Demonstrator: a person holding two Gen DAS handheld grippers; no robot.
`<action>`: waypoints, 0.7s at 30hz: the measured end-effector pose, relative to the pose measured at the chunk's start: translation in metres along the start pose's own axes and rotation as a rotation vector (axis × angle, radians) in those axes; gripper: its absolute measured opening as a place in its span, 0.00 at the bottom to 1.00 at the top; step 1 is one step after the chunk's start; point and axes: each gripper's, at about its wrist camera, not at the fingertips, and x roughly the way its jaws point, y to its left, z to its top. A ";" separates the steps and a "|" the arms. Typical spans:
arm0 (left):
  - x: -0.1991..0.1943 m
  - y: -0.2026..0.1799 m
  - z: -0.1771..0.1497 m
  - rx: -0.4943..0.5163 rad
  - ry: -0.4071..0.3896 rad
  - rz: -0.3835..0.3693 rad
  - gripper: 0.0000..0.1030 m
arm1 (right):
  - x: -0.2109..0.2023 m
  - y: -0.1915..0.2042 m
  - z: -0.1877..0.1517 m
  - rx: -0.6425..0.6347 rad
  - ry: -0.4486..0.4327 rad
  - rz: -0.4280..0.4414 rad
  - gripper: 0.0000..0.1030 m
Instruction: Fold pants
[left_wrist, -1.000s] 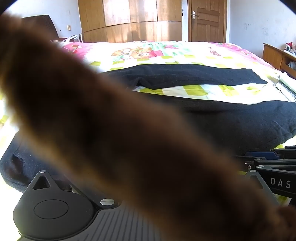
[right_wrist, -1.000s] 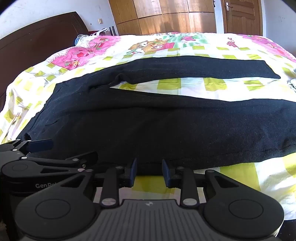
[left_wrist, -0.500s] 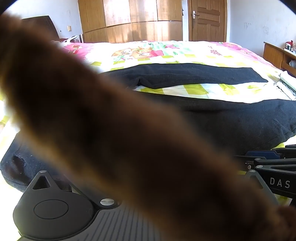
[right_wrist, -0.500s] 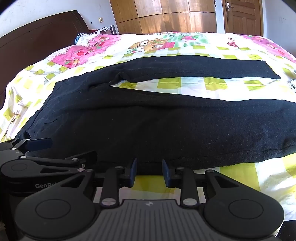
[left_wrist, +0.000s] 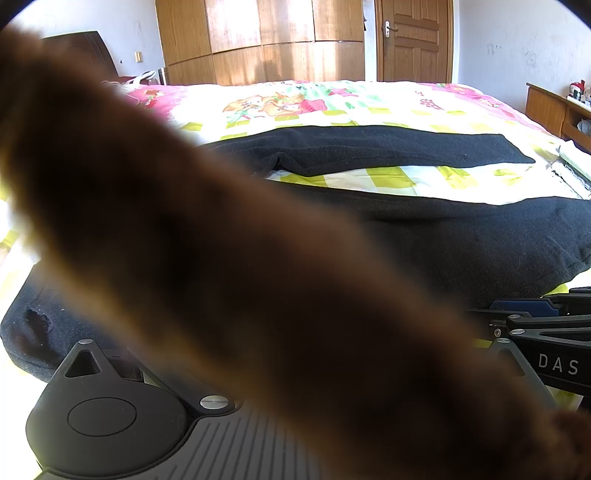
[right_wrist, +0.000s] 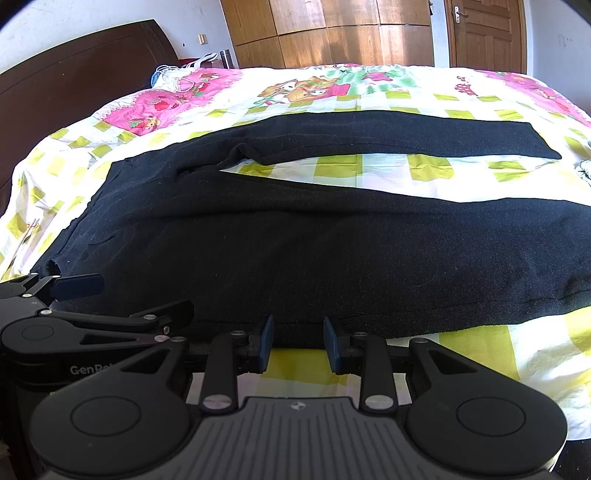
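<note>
Black pants (right_wrist: 332, 243) across checked bedspread (right_wrist: 480, 354)

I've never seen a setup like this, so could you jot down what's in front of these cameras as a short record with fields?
Place: bedroom, wooden wardrobe and door at the back
Surface: bed with a checked cartoon sheet
Garment: black pants spread flat, legs apart, not yet folded
Right tongs: open, at the near edge of the pants, holding nothing
Left tongs: at the waist corner; open or shut cannot be told
Left camera: mostly blocked by a blurred brown shape
</note>
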 end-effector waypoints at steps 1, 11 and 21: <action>0.000 0.000 0.000 0.001 0.000 0.000 1.00 | 0.000 0.000 0.000 0.000 0.000 0.000 0.42; -0.004 -0.001 -0.001 0.002 -0.007 0.000 1.00 | 0.001 0.001 -0.001 0.000 0.001 -0.001 0.42; -0.005 -0.002 -0.001 0.005 -0.010 0.000 1.00 | 0.004 0.001 -0.001 -0.001 0.001 0.001 0.42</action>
